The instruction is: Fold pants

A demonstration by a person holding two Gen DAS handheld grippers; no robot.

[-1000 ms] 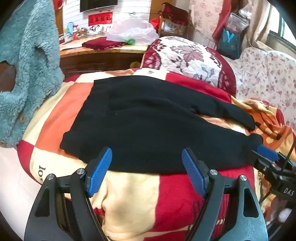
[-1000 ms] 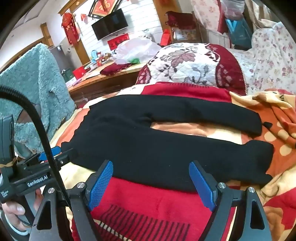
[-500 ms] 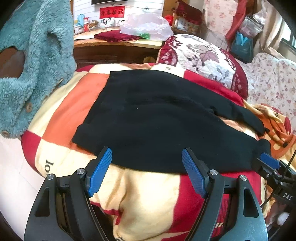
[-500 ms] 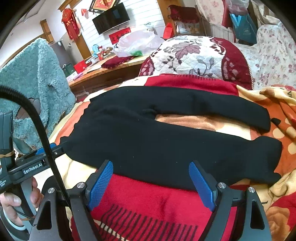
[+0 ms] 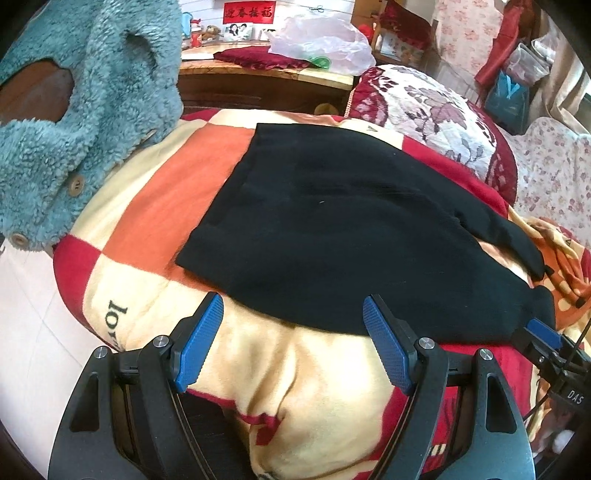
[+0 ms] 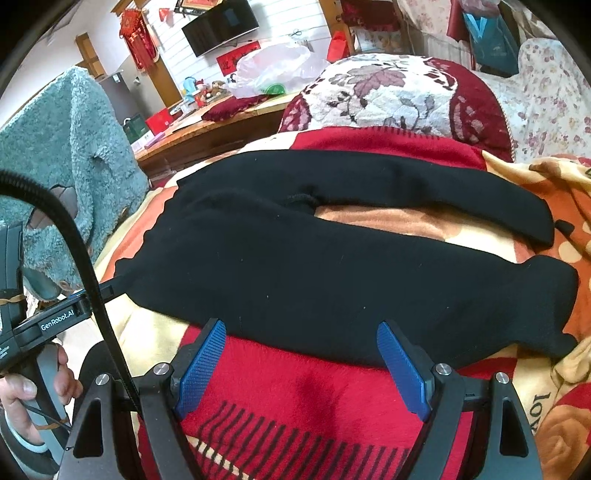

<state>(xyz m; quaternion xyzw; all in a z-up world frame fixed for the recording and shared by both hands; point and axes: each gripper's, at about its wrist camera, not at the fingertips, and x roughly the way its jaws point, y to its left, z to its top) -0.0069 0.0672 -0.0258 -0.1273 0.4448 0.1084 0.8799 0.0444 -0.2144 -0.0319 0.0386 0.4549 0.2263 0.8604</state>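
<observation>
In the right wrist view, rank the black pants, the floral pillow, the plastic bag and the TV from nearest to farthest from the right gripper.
From the right gripper:
1. Black pants, spread flat on the blanket just ahead of the fingertips.
2. Floral pillow, beyond the pants, right of centre.
3. Plastic bag, on the wooden counter behind the pillow.
4. TV, on the back wall, upper left.

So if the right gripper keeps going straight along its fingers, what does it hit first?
Most likely the near edge of the black knit pants, around the lower leg. The open right gripper sits over the red patterned blanket just short of it; the height above it is unclear.
</observation>
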